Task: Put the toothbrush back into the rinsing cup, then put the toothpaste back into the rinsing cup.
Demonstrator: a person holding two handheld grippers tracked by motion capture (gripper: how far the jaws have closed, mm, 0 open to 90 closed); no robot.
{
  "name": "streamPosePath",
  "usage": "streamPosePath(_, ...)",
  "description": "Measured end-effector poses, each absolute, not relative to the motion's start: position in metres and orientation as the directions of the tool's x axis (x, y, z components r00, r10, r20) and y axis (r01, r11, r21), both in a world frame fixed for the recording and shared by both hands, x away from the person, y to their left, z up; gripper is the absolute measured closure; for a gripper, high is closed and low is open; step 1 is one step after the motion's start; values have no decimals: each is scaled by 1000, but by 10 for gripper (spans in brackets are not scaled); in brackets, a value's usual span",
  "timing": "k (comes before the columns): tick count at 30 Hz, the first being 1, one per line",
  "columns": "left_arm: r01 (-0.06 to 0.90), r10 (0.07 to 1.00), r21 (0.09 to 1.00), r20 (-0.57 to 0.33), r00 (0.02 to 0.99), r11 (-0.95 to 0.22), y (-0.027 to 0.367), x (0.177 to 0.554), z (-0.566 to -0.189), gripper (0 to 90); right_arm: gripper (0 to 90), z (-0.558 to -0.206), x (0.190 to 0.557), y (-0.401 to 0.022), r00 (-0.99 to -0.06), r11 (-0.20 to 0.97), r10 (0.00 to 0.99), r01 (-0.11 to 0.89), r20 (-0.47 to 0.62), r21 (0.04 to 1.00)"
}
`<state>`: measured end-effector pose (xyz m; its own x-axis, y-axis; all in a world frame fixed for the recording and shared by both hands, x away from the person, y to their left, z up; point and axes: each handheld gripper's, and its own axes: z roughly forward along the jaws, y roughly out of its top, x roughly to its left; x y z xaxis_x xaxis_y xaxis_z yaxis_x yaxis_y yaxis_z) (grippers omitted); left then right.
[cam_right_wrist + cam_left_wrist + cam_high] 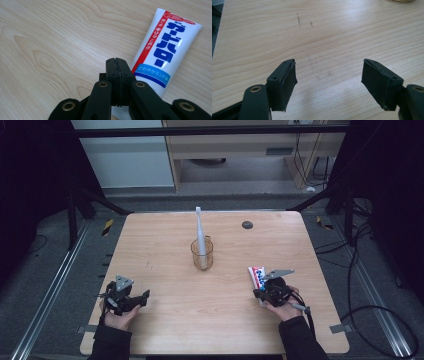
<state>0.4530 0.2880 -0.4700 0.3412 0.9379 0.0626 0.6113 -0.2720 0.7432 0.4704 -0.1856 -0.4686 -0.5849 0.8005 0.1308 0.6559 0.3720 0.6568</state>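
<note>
Right gripper (117,62) clenched empty, just beside white plastic toothpaste tube (160,47); left gripper (328,75) released. Risk: closed jaws nudge tube away.

The table (215,320) is bright and evenly lit from above, but the room around it is very dark, mostly at 9 and 3 o'clock. Shadows are soft and faint. The high view looks a bit fuzzy. In the left gripper view, a pale shadow sits at 6 o'clock. Both gripper views are sharp.
</note>
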Motion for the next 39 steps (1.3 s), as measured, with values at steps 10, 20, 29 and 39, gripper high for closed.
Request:
streamPosePath(10,610,935,742,63,349,-278,287,453,-470,253,870,-468,468,-199,-557,359,820,679,132,640)
streamPosePath(20,609,934,742,66,350,-280,288,454,-471,253,631,-440,470,-205,-525,300,846,607,89,736)
streamPosePath(29,615,933,737,60,354,-281,288,455,-472,255,435,-429,484,-207,-472,284,880,614,53,737)
streamPosePath(39,616,931,734,60,360,-285,287,456,-473,256,359,-430,500,-202,-466,305,884,645,44,700)
